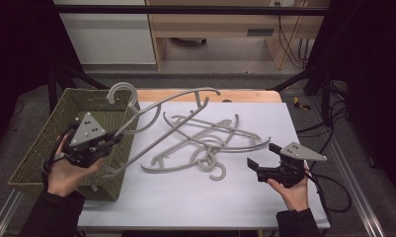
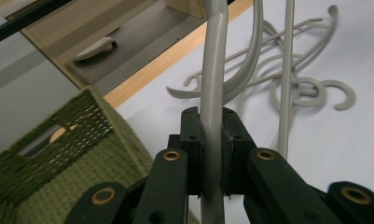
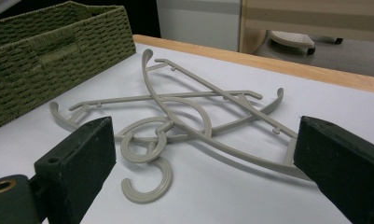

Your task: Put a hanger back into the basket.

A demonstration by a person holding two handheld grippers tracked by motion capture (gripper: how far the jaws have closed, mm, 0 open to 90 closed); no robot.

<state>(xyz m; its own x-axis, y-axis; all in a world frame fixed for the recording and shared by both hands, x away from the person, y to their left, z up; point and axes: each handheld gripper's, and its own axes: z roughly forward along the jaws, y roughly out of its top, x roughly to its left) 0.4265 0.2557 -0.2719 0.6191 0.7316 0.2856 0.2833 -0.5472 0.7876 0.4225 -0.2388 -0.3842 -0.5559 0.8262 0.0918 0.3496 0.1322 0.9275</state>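
So the left gripper [image 1: 117, 137] is clamped tight on a grey plastic hanger [image 1: 162, 114]; in the left gripper view you can see both black jaws pinched flat against one of its bars [image 2: 212, 135]. That hanger is up off the counter [image 1: 200, 197], tilted, with its hook [image 1: 122, 92] sitting above the far right corner of the green woven basket [image 1: 47, 143] and the rest of the frame stretching out over the counter's far left area toward the wooden strip at the far edge [image 1: 245, 95]. The hand [image 1: 67, 173] holding that gripper is over the basket, which sits just off the counter's left edge.

The rest of the hangers [image 1: 210, 143] are lying in a tangled heap around the middle of the counter, overlapping each other, with a couple of hooks [image 1: 216, 169] poking out toward the near side. I count at least two in there, hard to say more since they're crossed over one another.

The right gripper [image 1: 257, 159] is near the counter's right edge, pointing at the heap but clear of it. Its jaws are spread wide with nothing between them; in the right gripper view the pile [image 3: 189, 116] just sits on the white surface beyond the two pads, and the basket [image 3: 58, 51] is off behind it.
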